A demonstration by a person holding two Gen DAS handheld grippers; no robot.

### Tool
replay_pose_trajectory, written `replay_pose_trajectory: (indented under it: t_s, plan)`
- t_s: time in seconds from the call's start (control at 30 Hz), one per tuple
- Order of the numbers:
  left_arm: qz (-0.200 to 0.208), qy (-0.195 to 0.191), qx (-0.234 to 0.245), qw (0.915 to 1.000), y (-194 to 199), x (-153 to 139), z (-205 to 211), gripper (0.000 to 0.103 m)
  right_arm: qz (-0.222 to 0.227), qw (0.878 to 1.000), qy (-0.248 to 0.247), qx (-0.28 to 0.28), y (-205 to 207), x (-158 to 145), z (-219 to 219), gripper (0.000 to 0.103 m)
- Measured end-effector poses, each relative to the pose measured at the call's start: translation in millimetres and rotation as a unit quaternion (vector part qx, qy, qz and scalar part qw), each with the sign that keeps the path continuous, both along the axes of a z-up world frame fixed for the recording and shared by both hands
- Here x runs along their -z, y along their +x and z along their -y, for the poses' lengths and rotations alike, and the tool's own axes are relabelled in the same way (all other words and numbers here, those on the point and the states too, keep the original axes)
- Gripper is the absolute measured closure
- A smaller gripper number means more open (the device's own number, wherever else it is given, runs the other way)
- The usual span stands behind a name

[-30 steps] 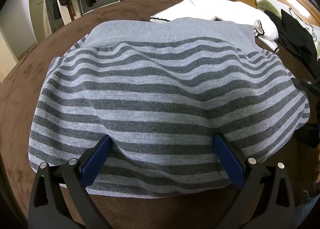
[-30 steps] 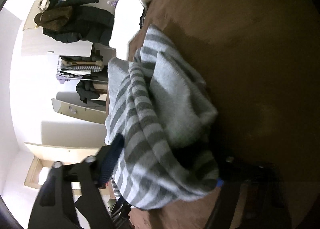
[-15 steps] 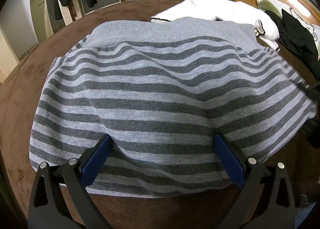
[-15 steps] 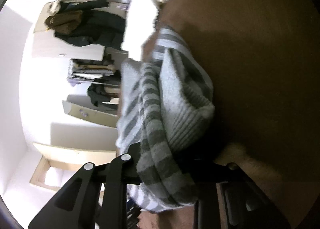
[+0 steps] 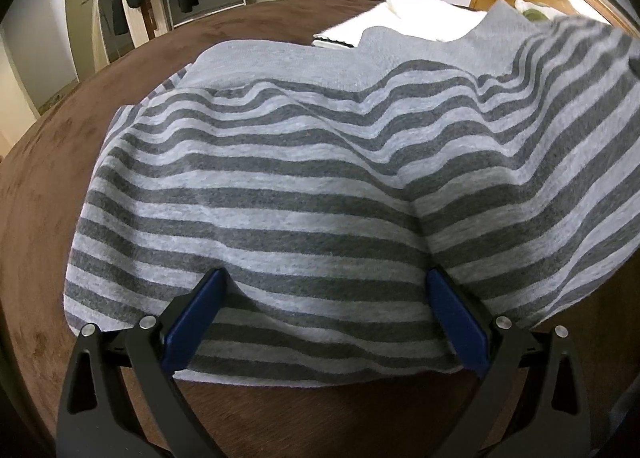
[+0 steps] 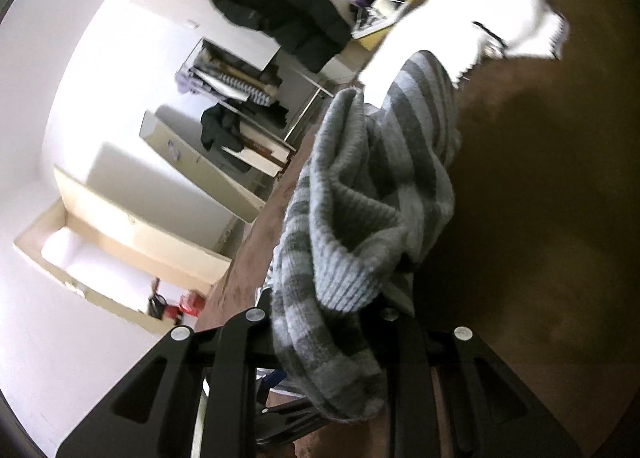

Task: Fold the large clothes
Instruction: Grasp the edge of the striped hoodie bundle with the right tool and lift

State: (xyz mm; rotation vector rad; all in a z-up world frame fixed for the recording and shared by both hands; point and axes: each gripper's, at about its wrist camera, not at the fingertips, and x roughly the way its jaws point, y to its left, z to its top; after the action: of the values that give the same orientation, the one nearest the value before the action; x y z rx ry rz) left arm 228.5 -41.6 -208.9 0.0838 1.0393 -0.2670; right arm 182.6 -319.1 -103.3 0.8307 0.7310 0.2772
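sweater (image 5: 304, 194) lies on brown bed (image 5: 52, 178), near hem between the spread jaws of left gripper (image 5: 324, 322), which press it down as an anchor. right gripper (image 6: 320, 322) jaws clamped on bunched side, lifted, likely to fold it across.

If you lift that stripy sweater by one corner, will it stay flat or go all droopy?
Probably droopy: the striped sweater already ripples where its far right side is lifted. In the right gripper it bunches and hangs in soft folds. It looks thick and ribbed, so likely a bit heavy, not slippery.
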Motion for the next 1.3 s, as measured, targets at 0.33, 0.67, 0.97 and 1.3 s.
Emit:
replay_pose_trajectory:
  t_s: [0.33,0.67,0.97,1.3]
  plan:
    - [-0.001,-0.037,-0.034,0.9987,-7,2,-20,0.007,0.029,0.989,-0.119,-0.084,36,-43,-95,0.081]
    - [0.012,-0.080,-0.005,0.9967,-10,2,-43,0.015,0.022,0.964,-0.200,-0.174,71,-40,-187,0.081]
    - [0.045,-0.054,0.000,0.9975,-33,-24,-94,0.008,-0.010,0.937,-0.244,-0.252,92,-15,-249,0.081]
    - [0.007,-0.004,-0.093,0.9957,-67,-27,-193,0.007,-0.078,0.898,-0.282,-0.328,95,38,-298,0.080]
